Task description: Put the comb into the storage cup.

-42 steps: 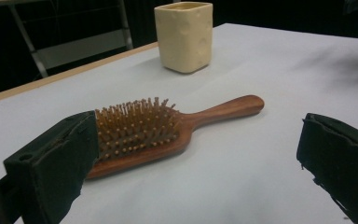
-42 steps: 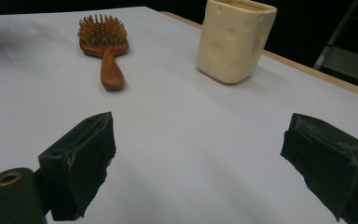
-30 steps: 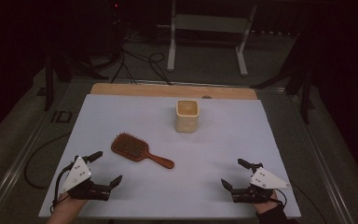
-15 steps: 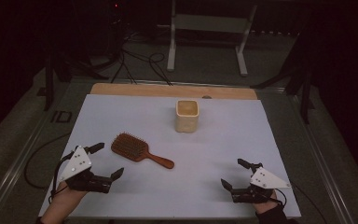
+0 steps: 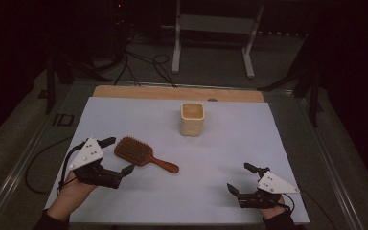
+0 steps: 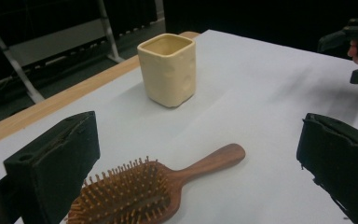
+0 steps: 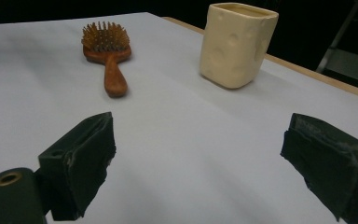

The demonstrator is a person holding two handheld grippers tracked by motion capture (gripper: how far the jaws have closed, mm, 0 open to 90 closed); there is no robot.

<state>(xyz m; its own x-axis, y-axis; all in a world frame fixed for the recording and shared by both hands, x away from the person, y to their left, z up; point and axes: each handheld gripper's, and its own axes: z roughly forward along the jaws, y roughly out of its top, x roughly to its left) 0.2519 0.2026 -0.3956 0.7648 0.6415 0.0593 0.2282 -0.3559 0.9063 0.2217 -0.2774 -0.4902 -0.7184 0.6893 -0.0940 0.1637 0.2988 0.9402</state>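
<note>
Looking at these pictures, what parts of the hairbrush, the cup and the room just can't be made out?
- Hairbrush: left gripper view, the head's near end is cut off by the bottom edge.
- Cream cup: high view, its inside is too small and dim to tell whether anything is in it.
- Room behind the table: high view, lost in darkness.

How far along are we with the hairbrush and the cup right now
Early. Nothing looks done: the hairbrush lies bristles up on the white table, apart from the cream cup, which stands upright. In hand: the left gripper sits open at the brush head, jaws either side, not closed. The right gripper rests open near the table's front edge. Left: gripping and moving the brush, perhaps to the cup.
</note>
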